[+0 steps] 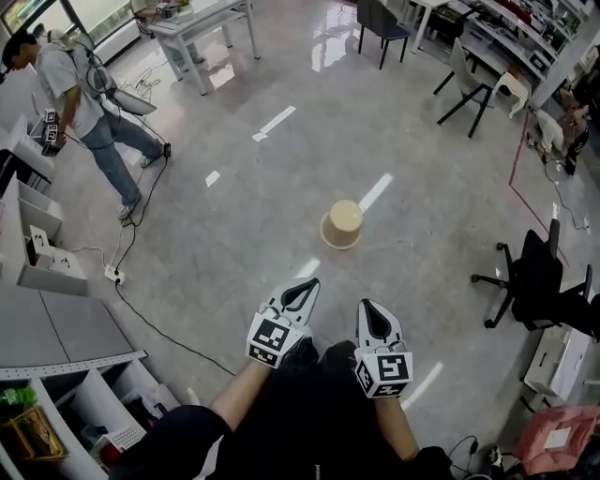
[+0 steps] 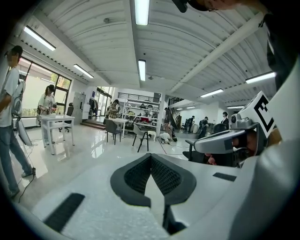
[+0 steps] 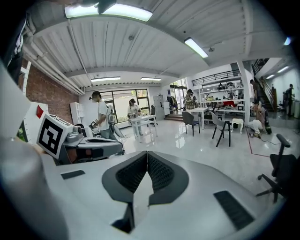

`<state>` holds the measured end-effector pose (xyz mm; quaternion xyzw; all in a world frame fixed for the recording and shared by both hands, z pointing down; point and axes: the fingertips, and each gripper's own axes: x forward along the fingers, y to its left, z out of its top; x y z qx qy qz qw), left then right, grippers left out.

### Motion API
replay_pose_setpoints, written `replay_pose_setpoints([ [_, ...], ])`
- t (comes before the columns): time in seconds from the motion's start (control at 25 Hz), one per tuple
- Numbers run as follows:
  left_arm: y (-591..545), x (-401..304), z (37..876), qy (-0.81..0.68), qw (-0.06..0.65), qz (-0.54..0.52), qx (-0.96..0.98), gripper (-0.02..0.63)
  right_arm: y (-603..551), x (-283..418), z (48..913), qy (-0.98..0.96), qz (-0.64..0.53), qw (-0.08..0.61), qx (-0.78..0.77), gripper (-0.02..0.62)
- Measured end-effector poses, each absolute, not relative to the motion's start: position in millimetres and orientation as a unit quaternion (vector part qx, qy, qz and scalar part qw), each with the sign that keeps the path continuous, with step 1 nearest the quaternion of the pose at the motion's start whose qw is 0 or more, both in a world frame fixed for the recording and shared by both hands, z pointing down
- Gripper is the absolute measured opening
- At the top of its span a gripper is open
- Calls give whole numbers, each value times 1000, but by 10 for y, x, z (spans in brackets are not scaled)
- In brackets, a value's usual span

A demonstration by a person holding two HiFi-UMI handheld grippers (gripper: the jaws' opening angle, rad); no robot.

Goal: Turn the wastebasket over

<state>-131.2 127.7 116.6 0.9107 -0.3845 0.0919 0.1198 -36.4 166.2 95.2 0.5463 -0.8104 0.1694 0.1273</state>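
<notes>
The glossy grey floor (image 1: 234,216) is taking most of the head view. At the top left a white table (image 1: 202,23) is standing, and a person (image 1: 89,112) in a light shirt and jeans is standing near the left edge. A black office chair (image 1: 534,281) is standing at the right. The beige wastebasket (image 1: 341,224) is sitting alone on the floor near the middle, its wider end down and its narrower closed end facing up, well apart from both grippers. The left gripper (image 1: 305,286) and the right gripper (image 1: 368,307) are pointing towards it side by side. The ribbed pads (image 2: 136,176) of the left one are pressing together with nothing between them, and the right one's pads (image 3: 133,173) are doing the same.
</notes>
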Motion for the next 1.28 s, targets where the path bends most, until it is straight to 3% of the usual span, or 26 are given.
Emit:
replay_pose_setpoints([
  [1.28, -194, -446, 1266, -418, 120, 126, 892, 6, 20, 417, 1051, -841, 194, 112, 492, 11],
])
